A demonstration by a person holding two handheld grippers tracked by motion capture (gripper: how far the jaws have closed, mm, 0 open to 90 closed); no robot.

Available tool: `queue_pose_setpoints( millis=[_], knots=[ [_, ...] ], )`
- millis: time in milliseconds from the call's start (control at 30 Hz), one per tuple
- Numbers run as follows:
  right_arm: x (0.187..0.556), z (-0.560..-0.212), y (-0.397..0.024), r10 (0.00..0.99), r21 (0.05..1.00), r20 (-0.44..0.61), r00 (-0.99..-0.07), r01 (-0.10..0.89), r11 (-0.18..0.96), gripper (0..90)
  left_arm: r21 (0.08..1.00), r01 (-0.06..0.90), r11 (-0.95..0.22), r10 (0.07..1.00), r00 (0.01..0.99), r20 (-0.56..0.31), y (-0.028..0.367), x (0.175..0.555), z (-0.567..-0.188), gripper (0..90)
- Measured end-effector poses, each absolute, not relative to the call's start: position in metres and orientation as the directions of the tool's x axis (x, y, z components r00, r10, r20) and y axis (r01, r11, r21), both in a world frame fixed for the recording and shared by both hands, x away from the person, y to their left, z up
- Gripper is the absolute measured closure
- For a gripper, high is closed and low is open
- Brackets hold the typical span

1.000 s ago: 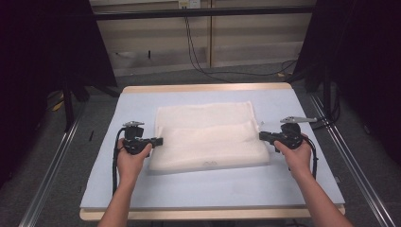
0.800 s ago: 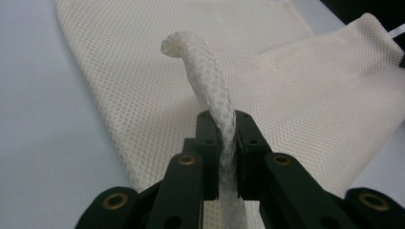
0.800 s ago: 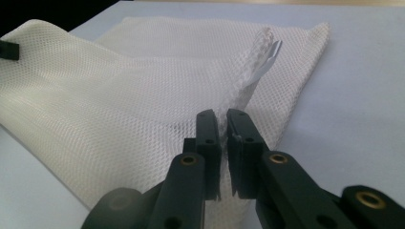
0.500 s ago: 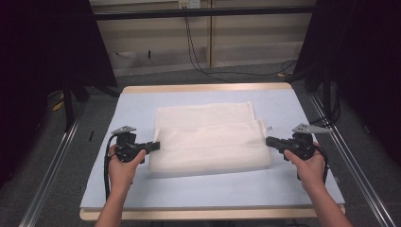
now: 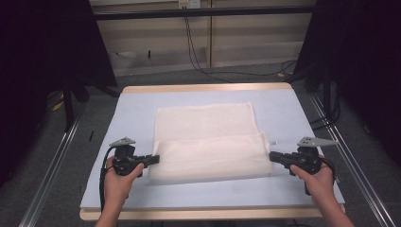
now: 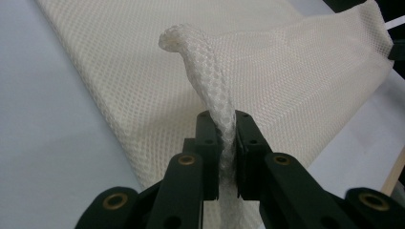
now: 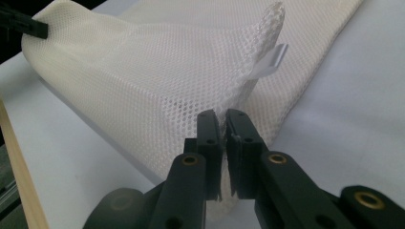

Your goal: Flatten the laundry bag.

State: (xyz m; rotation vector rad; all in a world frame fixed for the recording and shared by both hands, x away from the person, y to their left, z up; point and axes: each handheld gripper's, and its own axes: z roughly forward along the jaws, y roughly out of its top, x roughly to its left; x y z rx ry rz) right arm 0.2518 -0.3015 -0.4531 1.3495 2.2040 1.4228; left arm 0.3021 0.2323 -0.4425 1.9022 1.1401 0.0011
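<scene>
Fingers of the left gripper (image 6: 224,143) and right gripper (image 7: 223,143) clamp opposite corners of the cream mesh cloth (image 5: 208,142) on the pale blue table (image 5: 132,113), apparently keeping the folded layer taut for pulling it evenly.

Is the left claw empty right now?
No, the left claw is clamped on a bunched corner of the cream mesh cloth.
</scene>
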Motion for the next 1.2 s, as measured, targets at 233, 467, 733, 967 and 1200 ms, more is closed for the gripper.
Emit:
queue_pose_setpoints(
  millis=[233,467,733,967,1200],
  knots=[
    [0.245,-0.464,-0.301,0.763,0.764,0.281,-0.583,0.616,0.190,84.1,0.670,0.711,-0.214,0.717,0.580,-0.386,0.230,0.294,-0.447,82.4],
    [0.245,-0.468,-0.301,0.769,0.752,0.277,-0.576,0.628,0.199,83.2,0.653,0.725,-0.218,0.724,0.569,-0.390,0.230,0.292,-0.451,82.3],
    [0.247,-0.470,-0.300,0.780,0.746,0.281,-0.559,0.638,0.188,76.4,0.626,0.741,-0.241,0.730,0.564,-0.386,0.228,0.290,-0.456,81.8],
    [0.249,-0.475,-0.297,0.783,0.737,0.270,-0.560,0.644,0.207,75.8,0.624,0.730,-0.281,0.765,0.563,-0.314,0.225,0.289,-0.461,70.2],
    [0.249,-0.476,-0.296,0.787,0.730,0.270,-0.554,0.651,0.208,74.2,0.631,0.728,-0.268,0.816,0.520,-0.253,0.227,0.289,-0.464,42.0]
  ],
)
